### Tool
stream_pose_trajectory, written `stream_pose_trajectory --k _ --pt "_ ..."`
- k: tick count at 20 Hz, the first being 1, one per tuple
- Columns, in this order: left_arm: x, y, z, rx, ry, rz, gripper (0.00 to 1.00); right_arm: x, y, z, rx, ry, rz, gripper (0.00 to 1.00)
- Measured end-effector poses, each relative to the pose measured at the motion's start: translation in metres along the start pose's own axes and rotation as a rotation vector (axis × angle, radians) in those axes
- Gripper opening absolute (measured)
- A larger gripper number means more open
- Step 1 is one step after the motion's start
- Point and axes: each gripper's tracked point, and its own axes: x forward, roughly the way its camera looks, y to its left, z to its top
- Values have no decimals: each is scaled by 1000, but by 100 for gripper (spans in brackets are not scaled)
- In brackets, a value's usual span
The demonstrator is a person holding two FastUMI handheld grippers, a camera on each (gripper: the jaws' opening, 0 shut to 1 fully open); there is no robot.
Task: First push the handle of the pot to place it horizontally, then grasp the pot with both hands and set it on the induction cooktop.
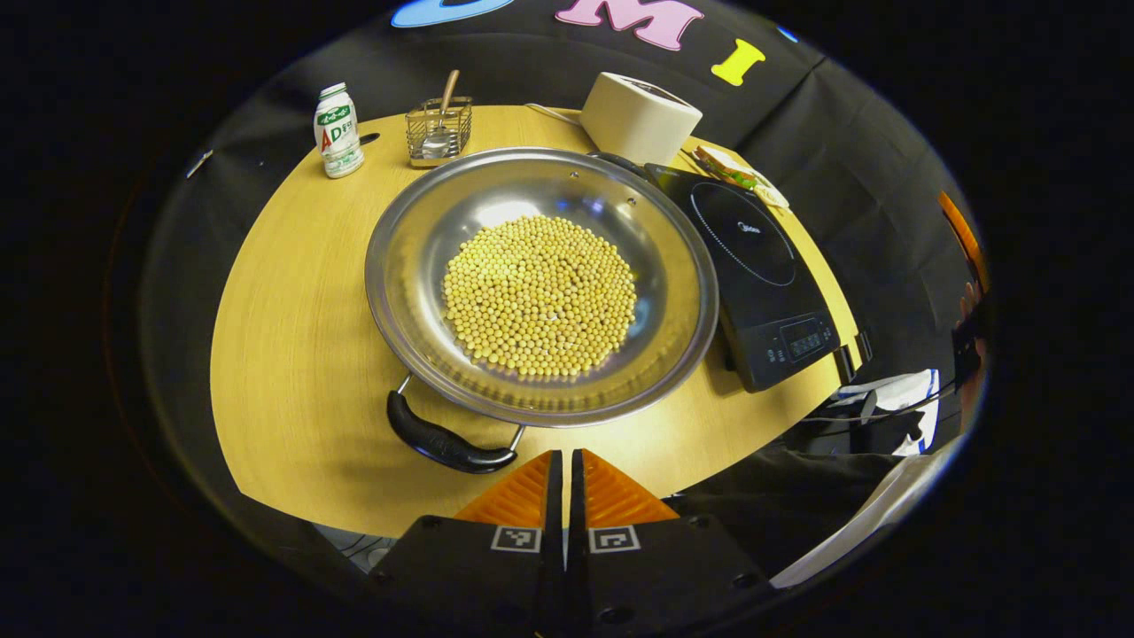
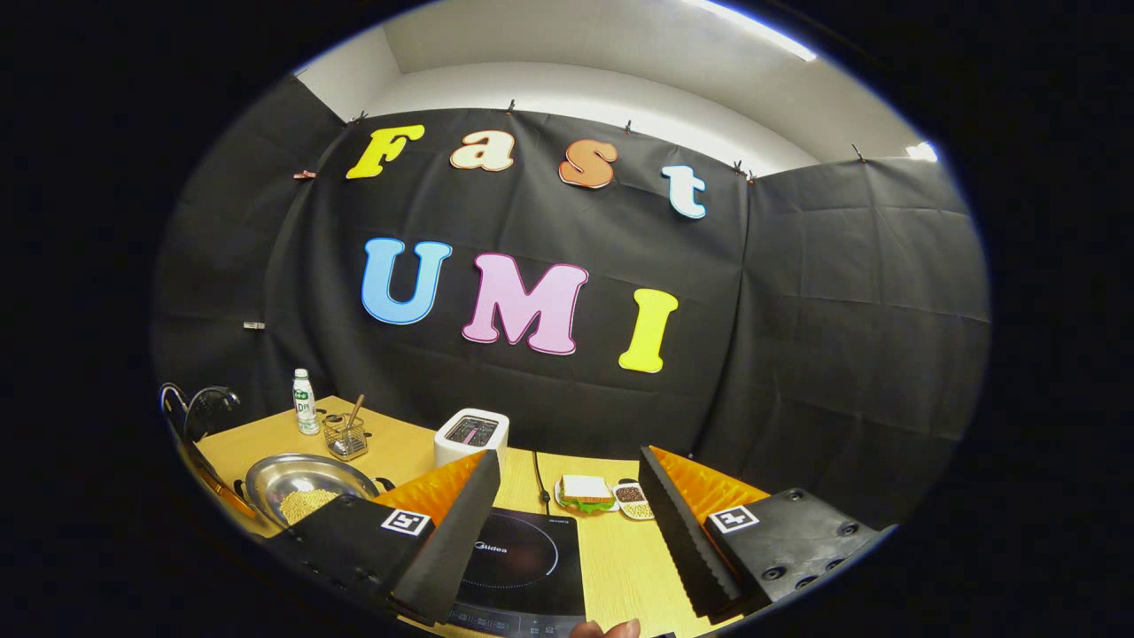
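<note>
Our left gripper (image 1: 564,483) is closed by the handle (image 1: 447,440), the right (image 2: 567,523) open; pot (image 1: 540,283) still off the cooktop (image 1: 753,266).

Pot (image 1: 540,283): far handle hidden behind its rim, upper right of the left gripper view. Induction cooktop (image 2: 523,567): near edge cut off at the bottom of the right gripper view, left part hidden behind the right tongs (image 2: 567,523). Small dish (image 2: 631,501): contents too small to tell.
</note>
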Motion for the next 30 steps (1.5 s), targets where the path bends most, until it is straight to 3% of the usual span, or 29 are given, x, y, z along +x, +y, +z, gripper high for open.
stream_pose_trajectory --k 5,9,18,25,30 --pt "6 10 6 15 6 30 5 -4 2 -1 -20 4 1 98" --pt "1 35 12 -6 11 101 5 -6 4 -3 -35 6 5 98" --pt "-13 120 37 -163 -70 274 5 -6 -2 -11 -43 28 -17 98" --pt "-11 165 69 -262 -153 310 5 -1 -1 -14 -56 41 -27 98" --pt "-6 193 96 -216 -191 365 5 6 2 -19 -72 58 -31 98"
